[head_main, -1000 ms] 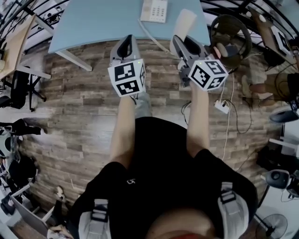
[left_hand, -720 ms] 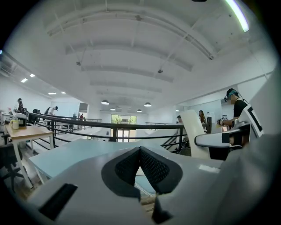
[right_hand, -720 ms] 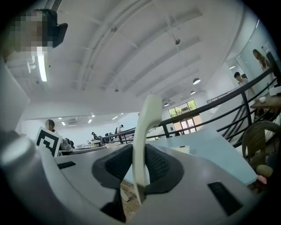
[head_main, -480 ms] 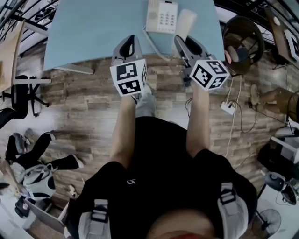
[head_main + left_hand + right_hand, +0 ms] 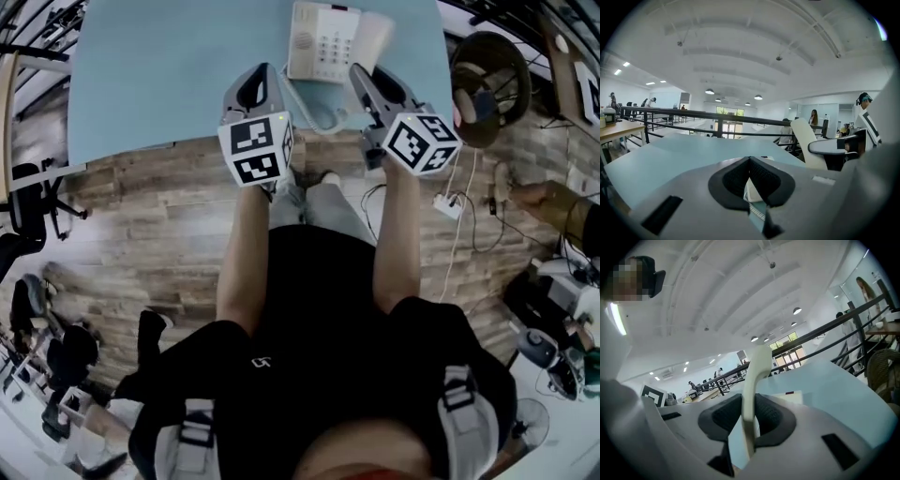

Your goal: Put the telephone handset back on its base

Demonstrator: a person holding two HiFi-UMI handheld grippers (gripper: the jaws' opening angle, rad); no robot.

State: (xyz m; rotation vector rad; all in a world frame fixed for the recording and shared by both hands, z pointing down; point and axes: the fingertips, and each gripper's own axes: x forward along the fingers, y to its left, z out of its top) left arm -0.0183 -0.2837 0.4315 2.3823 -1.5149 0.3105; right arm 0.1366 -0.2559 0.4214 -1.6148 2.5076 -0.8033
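The cream telephone base (image 5: pixel 323 42) with its keypad lies at the far side of the light blue table (image 5: pixel 169 84). My right gripper (image 5: pixel 364 75) is shut on the cream handset (image 5: pixel 373 37), which stands up just right of the base, above the table. In the right gripper view the handset (image 5: pixel 754 376) rises upright between the black pads (image 5: pixel 723 418). A coiled cord (image 5: pixel 317 114) loops on the table in front of the base. My left gripper (image 5: pixel 255 77) hovers over the table's near edge, left of the base, with its tips together (image 5: pixel 750 159) and nothing in it.
A round wicker chair (image 5: pixel 487 75) stands right of the table. A white power strip (image 5: pixel 448 204) and cables lie on the wooden floor to the right. Office chairs (image 5: pixel 23 202) stand at the left. A black railing (image 5: pixel 717 115) runs behind the table.
The table and telephone base have come nearer in the head view. Both grippers now reach over the table's edge, and the handset stays in the right gripper.
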